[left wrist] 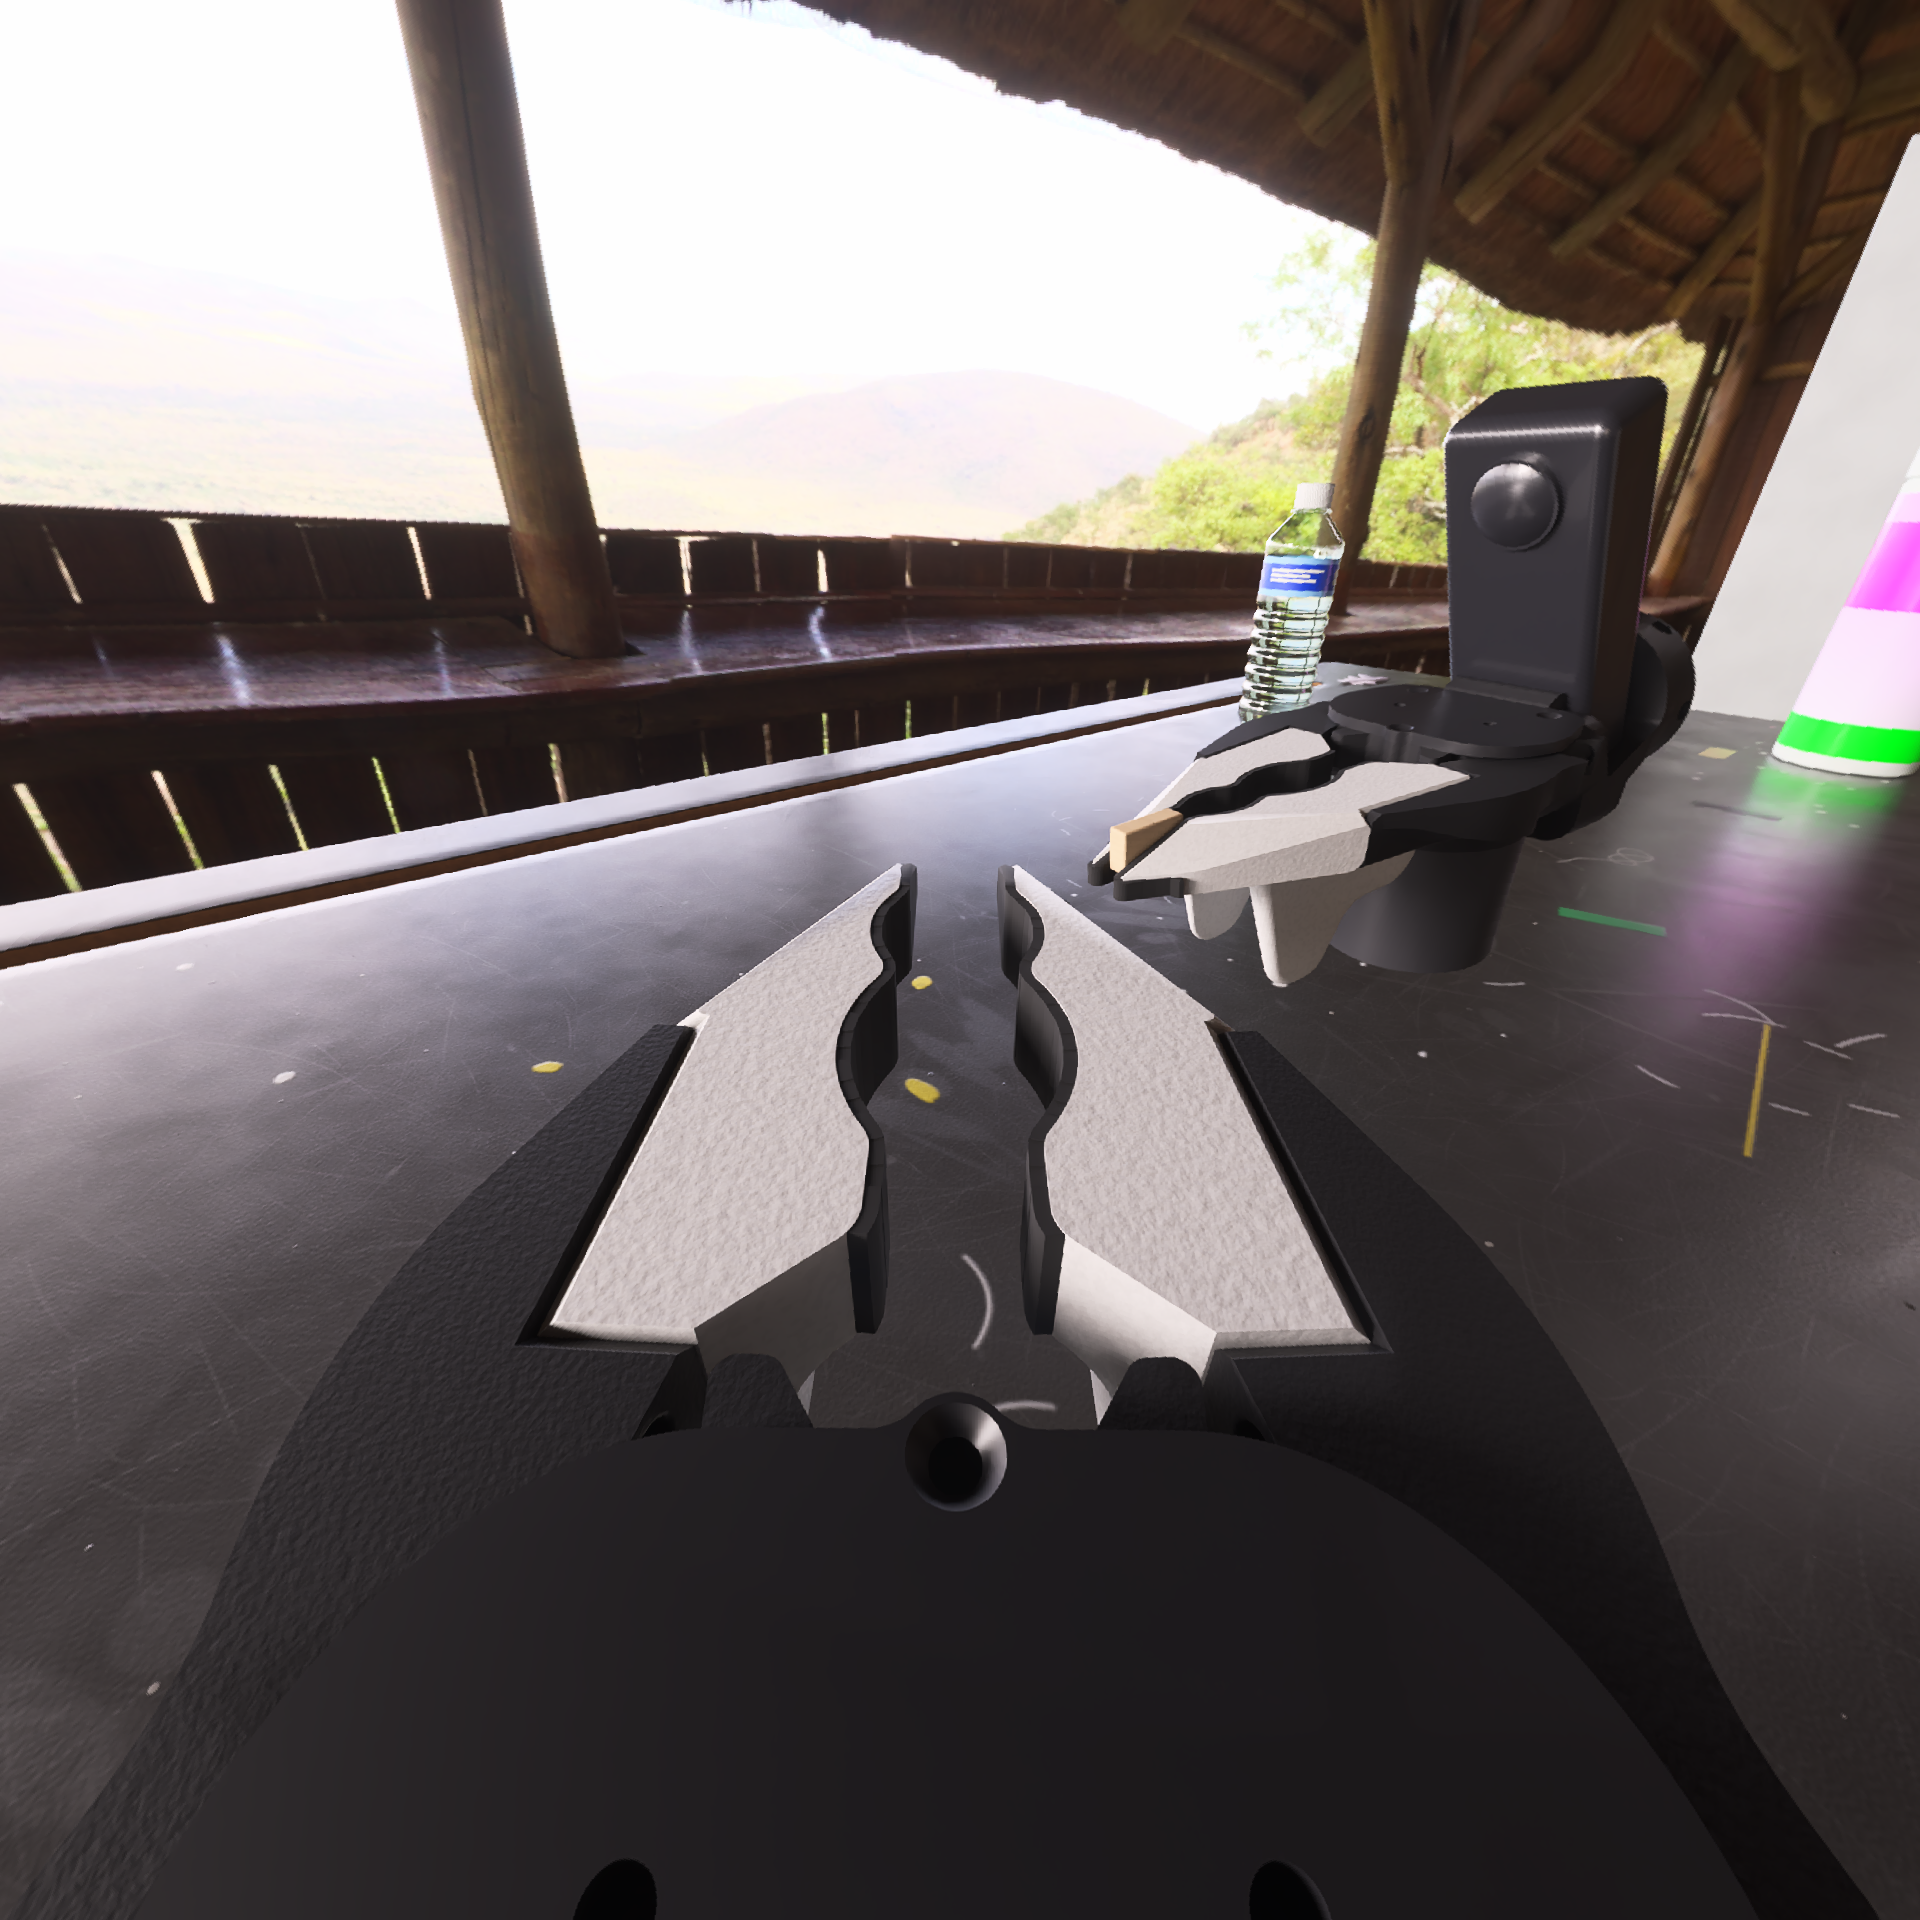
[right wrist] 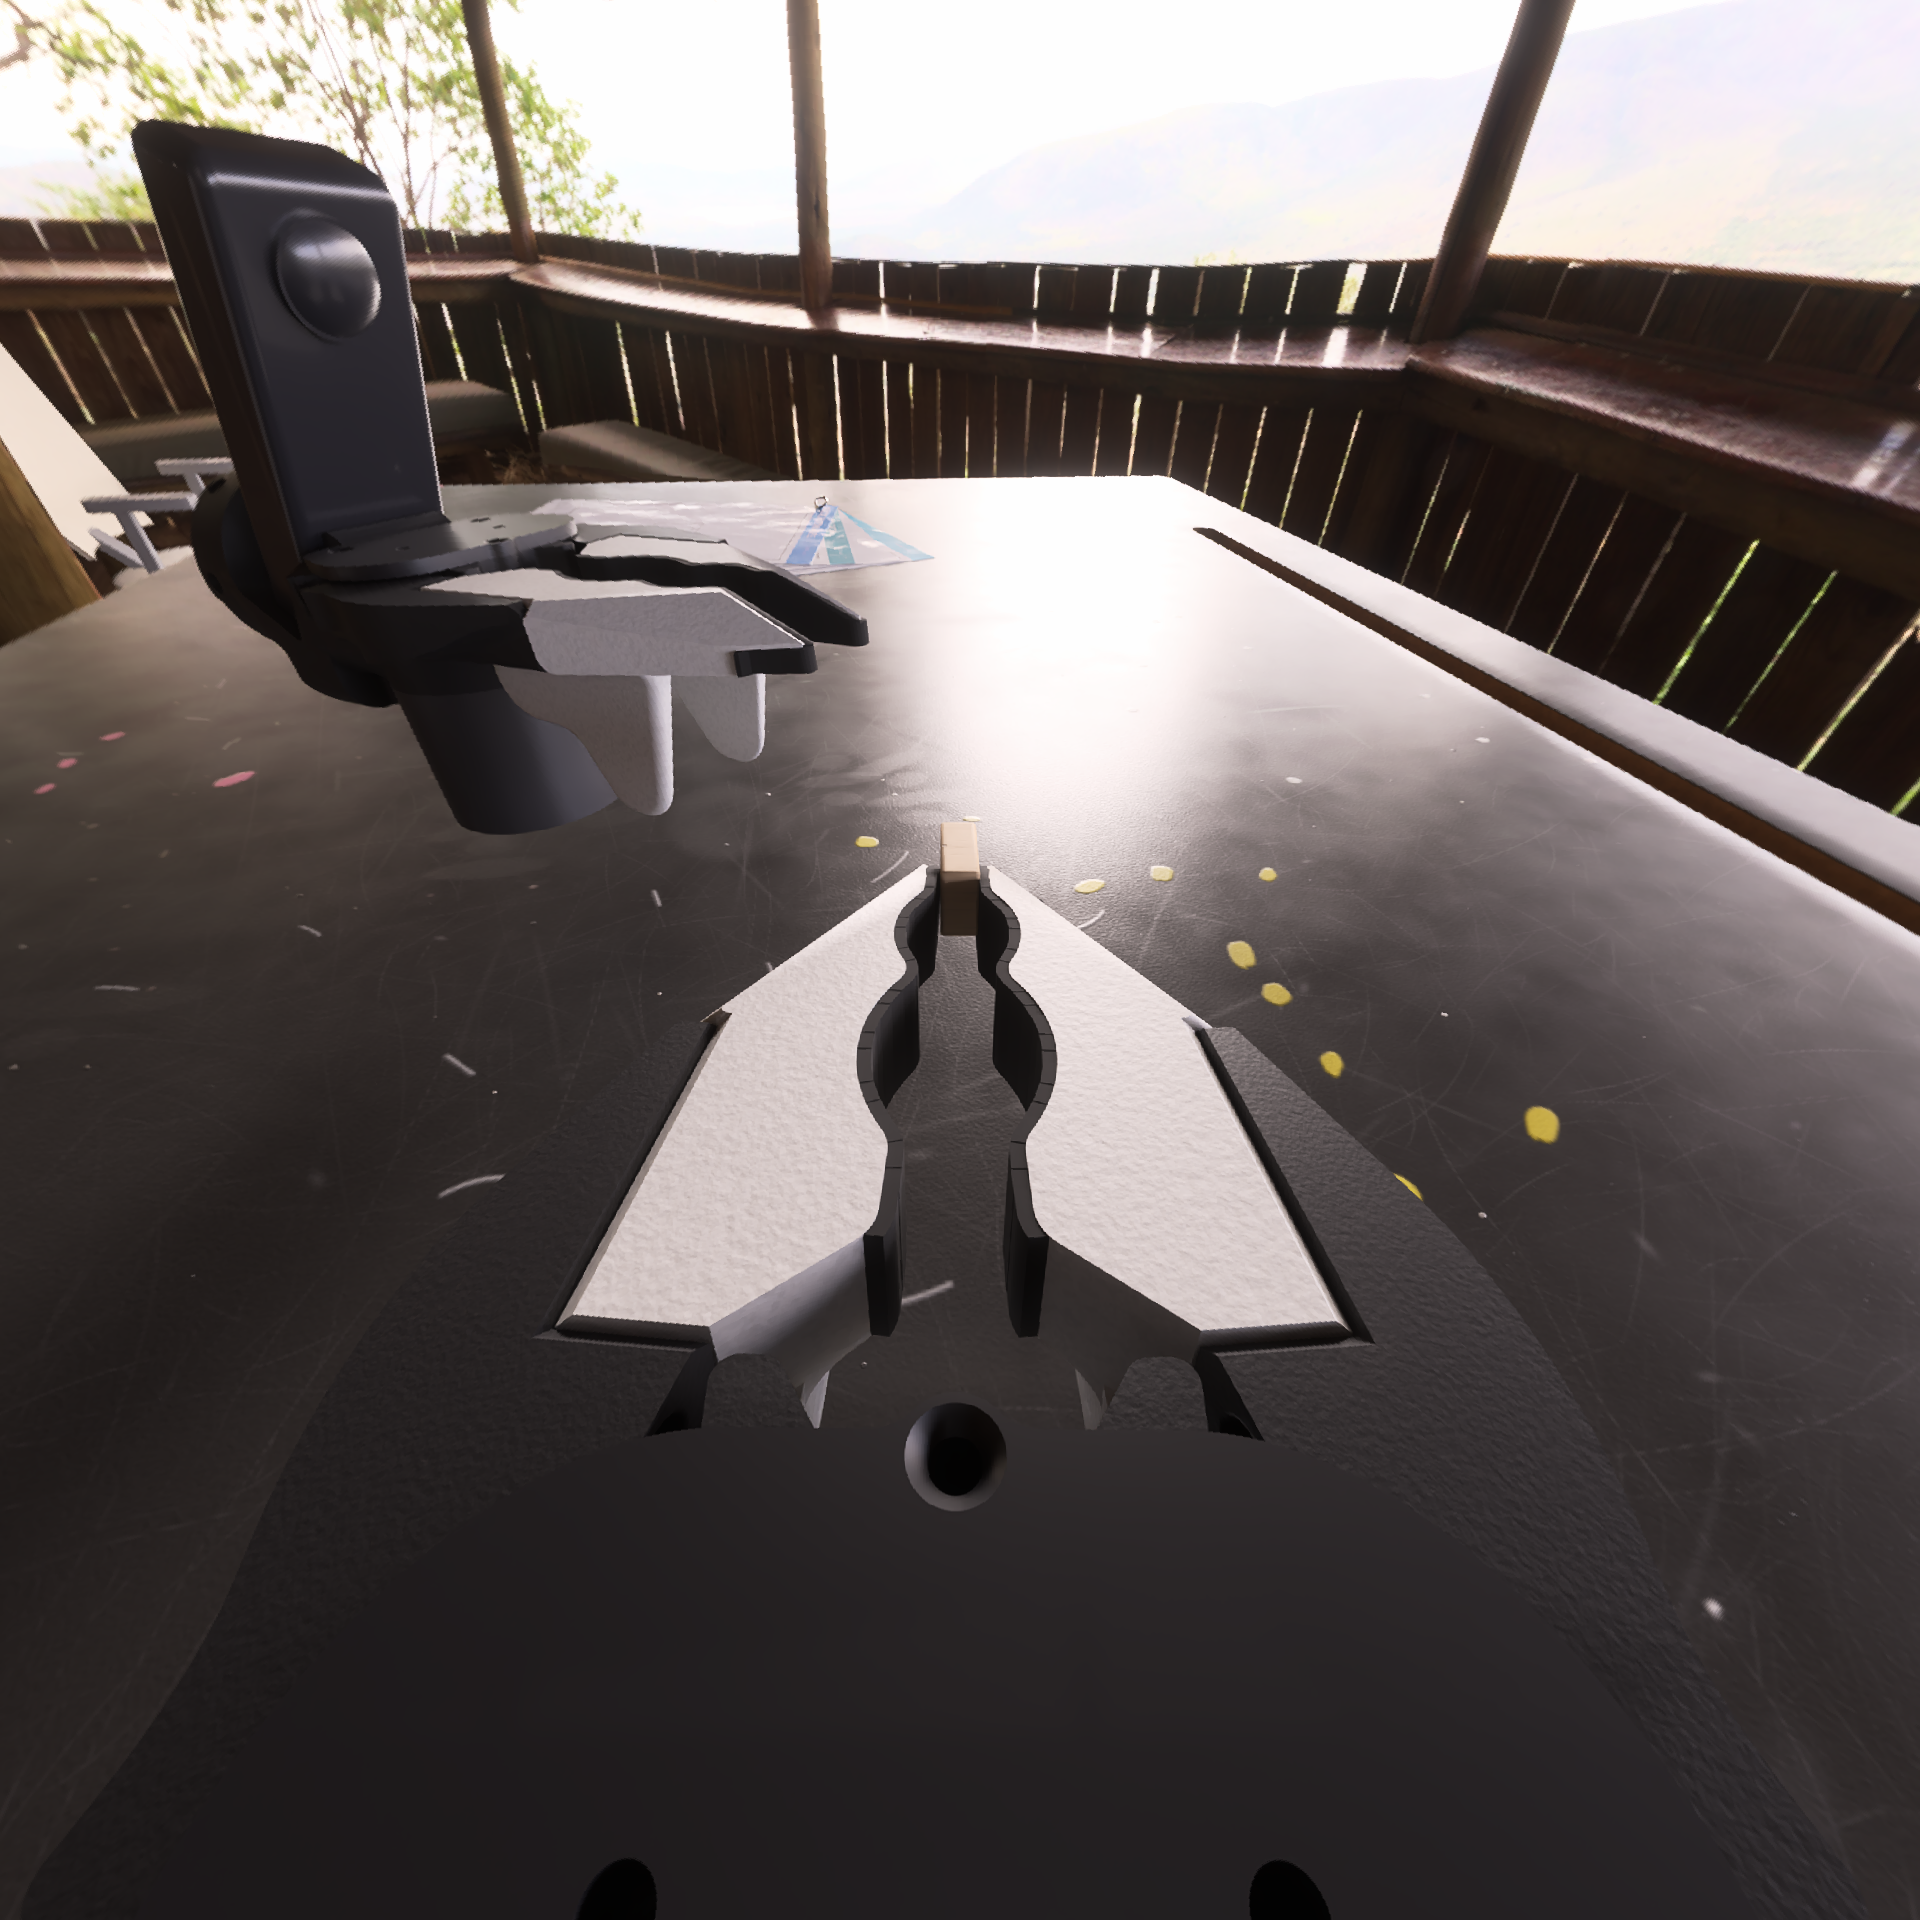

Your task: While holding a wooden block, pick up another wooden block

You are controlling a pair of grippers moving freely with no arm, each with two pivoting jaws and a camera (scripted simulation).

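My right gripper (right wrist: 958, 883) is shut on a small light wooden block (right wrist: 958, 847), pinched upright at the fingertips above the dark table (right wrist: 1351, 727). In the left wrist view the right gripper (left wrist: 1127, 857) floats ahead to the right with the block (left wrist: 1143, 831) sticking out of its tips. My left gripper (left wrist: 956, 883) is open and empty, low over the table (left wrist: 416, 1091). It shows in the right wrist view (right wrist: 831, 642) at the upper left, fingers apart with nothing between them. No other wooden block shows in either view.
A clear water bottle (left wrist: 1294, 603) stands at the table's far edge behind the right gripper. A pink, white and green striped cone (left wrist: 1860, 665) stands at the right. A clear flat sheet with a blue triangle (right wrist: 821, 540) lies behind the left gripper. A wooden railing surrounds the table.
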